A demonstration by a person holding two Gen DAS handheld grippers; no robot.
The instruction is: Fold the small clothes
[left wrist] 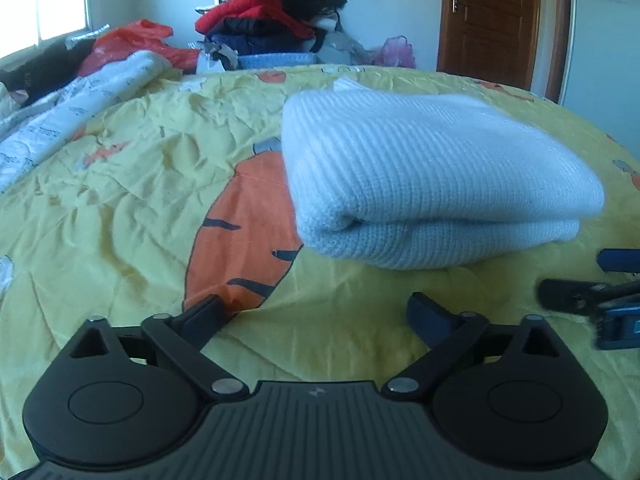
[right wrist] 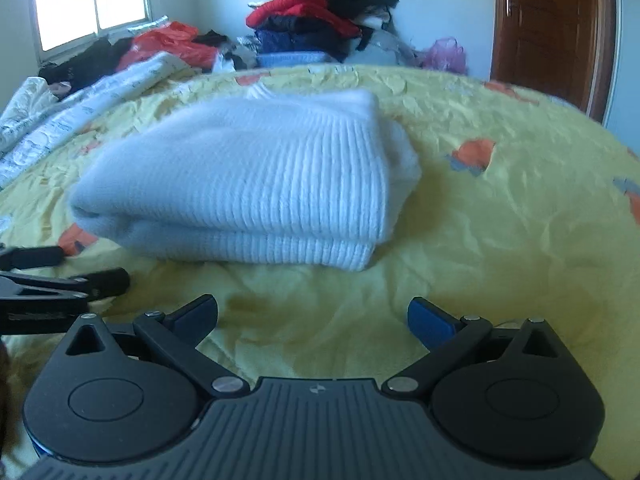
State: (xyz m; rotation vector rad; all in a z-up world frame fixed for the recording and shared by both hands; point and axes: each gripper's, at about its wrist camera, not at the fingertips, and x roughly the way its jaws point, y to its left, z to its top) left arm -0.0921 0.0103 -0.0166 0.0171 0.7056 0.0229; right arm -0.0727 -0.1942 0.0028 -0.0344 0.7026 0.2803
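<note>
The left gripper [left wrist: 316, 312] is standing with its two black fingers spread wide, nothing between them but the bedcover, and the pads are touching no cloth. The right gripper [right wrist: 314, 314] is likewise holding its fingers wide apart and empty; one of its pads [right wrist: 430, 322] is showing blue. Both grippers are pointing forward and tilted down toward the bed, side by side: the right one is showing at the right edge of the left wrist view [left wrist: 592, 304], and the left one at the left edge of the right wrist view [right wrist: 60, 284].

The folded pale blue-white ribbed knit garment [left wrist: 436, 184] is lying on the crumpled yellow bedcover with orange carrot prints [left wrist: 132, 184], just ahead of both pairs of fingertips and apart from them, its rolled fold facing the grippers. Beyond the bed a heap of red, black and navy clothes [right wrist: 316, 20] is sitting against the wall, near a brown wooden door [right wrist: 548, 28].
</note>
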